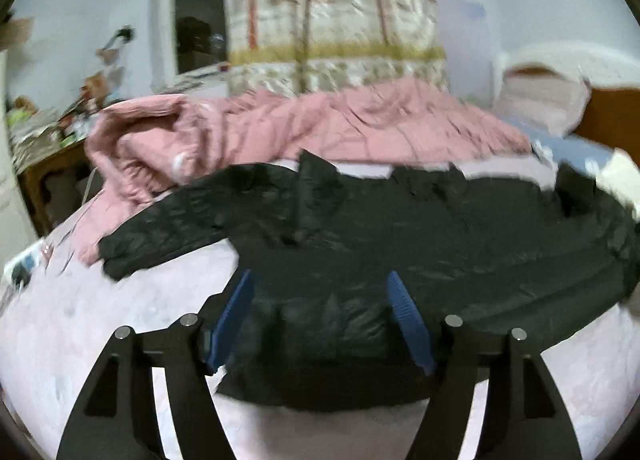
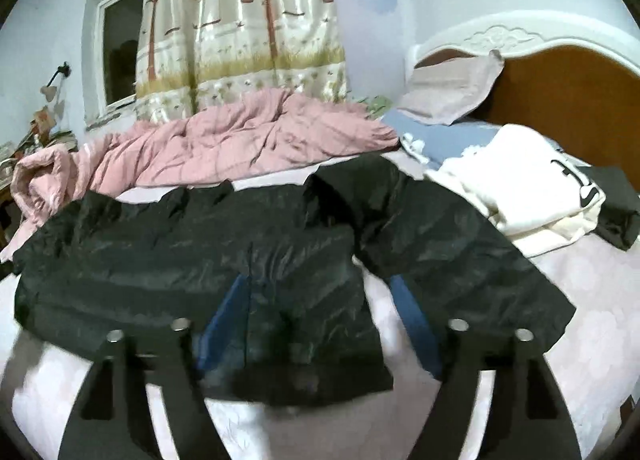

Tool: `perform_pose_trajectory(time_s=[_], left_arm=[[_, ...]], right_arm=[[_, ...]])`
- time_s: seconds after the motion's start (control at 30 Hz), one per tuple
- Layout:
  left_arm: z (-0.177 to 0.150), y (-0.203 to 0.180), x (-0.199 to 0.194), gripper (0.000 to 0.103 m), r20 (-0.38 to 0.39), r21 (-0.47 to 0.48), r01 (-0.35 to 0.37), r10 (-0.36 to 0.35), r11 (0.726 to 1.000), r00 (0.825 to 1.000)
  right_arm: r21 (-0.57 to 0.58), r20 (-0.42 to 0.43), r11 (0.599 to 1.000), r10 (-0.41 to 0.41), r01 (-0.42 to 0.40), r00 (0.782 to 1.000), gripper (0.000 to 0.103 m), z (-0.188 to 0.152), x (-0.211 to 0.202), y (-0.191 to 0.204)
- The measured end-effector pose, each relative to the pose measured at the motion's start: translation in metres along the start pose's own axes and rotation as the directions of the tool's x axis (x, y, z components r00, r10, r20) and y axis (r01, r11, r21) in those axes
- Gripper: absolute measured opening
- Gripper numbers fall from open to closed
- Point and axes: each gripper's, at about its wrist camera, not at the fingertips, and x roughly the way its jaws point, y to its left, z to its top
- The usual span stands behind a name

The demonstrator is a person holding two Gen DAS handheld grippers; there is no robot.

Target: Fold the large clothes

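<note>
My left claw stands wide, its ribbed blue pads apart above the hem of a shiny, crinkled black padded jacket and pressing nothing. My right claw is spread wide too, over the same glossy quilted jacket, which lies flat on the pale pink fleecy bedsheet, one sleeve angled toward a cream folded garment. Behind it a rumpled pink quilt heaps softly before a tree-printed satin curtain.
</note>
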Motion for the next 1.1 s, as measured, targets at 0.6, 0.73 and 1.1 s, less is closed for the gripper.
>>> perform_pose_trajectory(time_s=[0.6, 0.73, 1.1], left_arm=[[-0.019, 0.000, 0.122, 0.085, -0.290, -0.103, -0.048, 0.017, 0.994, 0.957], [-0.021, -0.004, 0.119, 0.085, -0.284, -0.081, -0.063, 0.037, 0.995, 0.958], [-0.014, 0.006, 0.040, 0.102, -0.096, -0.157, -0.067, 0.052, 0.985, 0.994]], right_arm=[[0.034, -0.375, 0.992, 0.124, -0.120, 0.919, 0.081, -0.005, 0.143, 0.019], [0.000, -0.377, 0.994, 0.098, -0.106, 0.921, 0.083, -0.007, 0.142, 0.022], [-0.034, -0.161, 0.996, 0.079, -0.086, 0.984, 0.083, 0.001, 0.057, 0.024]])
